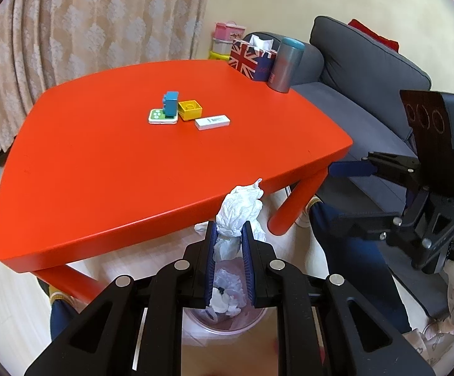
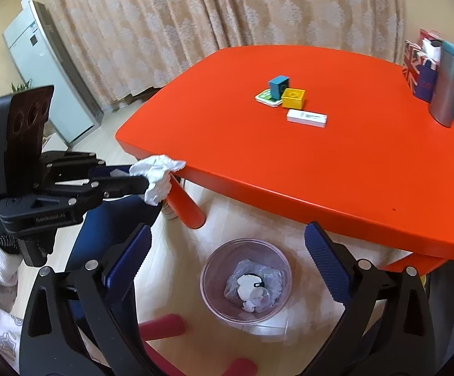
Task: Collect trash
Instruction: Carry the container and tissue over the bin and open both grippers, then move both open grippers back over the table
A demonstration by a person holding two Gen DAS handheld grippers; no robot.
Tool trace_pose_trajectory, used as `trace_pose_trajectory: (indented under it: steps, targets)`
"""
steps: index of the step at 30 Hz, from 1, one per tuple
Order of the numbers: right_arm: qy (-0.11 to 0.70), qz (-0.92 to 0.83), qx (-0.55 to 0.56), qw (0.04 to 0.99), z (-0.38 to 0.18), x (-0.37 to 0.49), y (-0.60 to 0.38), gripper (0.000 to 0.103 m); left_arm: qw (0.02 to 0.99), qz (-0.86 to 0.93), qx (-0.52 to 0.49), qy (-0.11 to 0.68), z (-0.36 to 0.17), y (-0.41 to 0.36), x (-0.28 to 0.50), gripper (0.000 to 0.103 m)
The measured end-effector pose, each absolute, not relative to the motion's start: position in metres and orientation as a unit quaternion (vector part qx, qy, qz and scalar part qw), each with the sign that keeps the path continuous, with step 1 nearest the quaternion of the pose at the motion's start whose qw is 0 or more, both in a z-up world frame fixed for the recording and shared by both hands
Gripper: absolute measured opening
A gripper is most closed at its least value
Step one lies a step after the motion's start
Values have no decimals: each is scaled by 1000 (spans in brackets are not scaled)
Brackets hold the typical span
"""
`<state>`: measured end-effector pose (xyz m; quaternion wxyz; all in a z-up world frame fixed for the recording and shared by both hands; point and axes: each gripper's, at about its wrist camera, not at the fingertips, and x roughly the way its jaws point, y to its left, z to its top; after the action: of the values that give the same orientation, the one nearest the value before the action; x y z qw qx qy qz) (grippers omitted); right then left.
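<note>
My left gripper (image 1: 230, 235) is shut on a crumpled white tissue (image 1: 241, 208), held off the near edge of the red table (image 1: 101, 172), above the clear trash bin (image 1: 227, 322). In the right wrist view the left gripper (image 2: 145, 185) holds the tissue (image 2: 158, 175) beside the table corner, up and left of the bin (image 2: 245, 282). The bin holds a plastic bag and white scraps. My right gripper (image 2: 227, 244) is open and empty above the bin; it also shows at the right in the left wrist view (image 1: 349, 169).
On the table (image 2: 320, 163) lie a blue block (image 2: 278, 86), a yellow block (image 2: 293, 97), a green-white card (image 2: 266, 97) and a white box (image 2: 306, 118). A flag tissue box (image 2: 419, 72) and grey cylinder (image 2: 449, 84) stand at its far corner. A grey sofa (image 1: 367, 72) is right; red stool legs (image 2: 164, 329) near the bin.
</note>
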<state>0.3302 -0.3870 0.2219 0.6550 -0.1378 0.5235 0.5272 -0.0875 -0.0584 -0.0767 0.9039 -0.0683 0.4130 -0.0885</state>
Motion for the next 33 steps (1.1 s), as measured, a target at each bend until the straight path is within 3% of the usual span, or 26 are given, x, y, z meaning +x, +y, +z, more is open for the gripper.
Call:
trace_pose_trajectory:
  steps: [16, 18, 19, 20, 22, 23, 26, 33]
  targets:
    - [520, 506, -129, 676, 231, 345, -404, 97, 891, -112, -56, 436, -92, -77, -79, 19]
    - [520, 504, -128, 678, 231, 348, -406, 97, 890, -117, -56, 438, -93, -81, -77, 25]
    - [520, 503, -126, 679, 231, 349, -407, 97, 888, -119, -57, 440, -95, -82, -77, 37]
    - [520, 501, -125, 680, 231, 350, -409, 97, 888, -119, -57, 440, -95, -83, -76, 59]
    - [521, 499, -124, 681, 230, 352, -410, 97, 890, -117, -64, 437, -96, -83, -75, 84]
    - [521, 497, -123, 683, 231, 353, -412, 97, 891, -115, -66, 434, -96, -83, -75, 91]
    - [522, 494, -121, 685, 230, 355, -416, 97, 892, -103, -66, 436, -97, -81, -72, 96]
    - [524, 493, -119, 685, 229, 354, -416, 97, 893, -91, -67, 435, -95, -77, -73, 96]
